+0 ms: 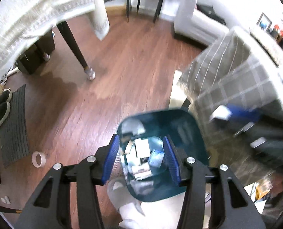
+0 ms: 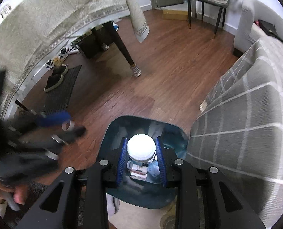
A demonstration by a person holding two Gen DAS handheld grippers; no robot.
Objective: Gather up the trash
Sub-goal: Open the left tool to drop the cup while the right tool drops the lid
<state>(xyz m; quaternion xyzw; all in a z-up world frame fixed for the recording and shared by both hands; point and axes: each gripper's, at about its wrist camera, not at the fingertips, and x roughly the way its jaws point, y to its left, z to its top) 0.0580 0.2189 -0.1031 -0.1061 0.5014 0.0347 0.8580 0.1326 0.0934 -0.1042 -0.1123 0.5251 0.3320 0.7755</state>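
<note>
Bottle's lined up over the bin

Our right gripper (image 2: 141, 160) clamps the white-capped bottle (image 2: 141, 148) above the teal bin (image 2: 179, 133) (ready to drop); left gripper (image 1: 141, 158) hangs released, empty.

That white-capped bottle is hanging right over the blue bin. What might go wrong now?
1. The right tool grips the white-capped bottle only at its sides; released off-centre, it might strike the dark blue plastic bin rim and roll across the wooden floor.
2. The bin already holds cartons and wrappers, so the bottle may bounce.
3. The roll of tape could be overlooked.
</note>
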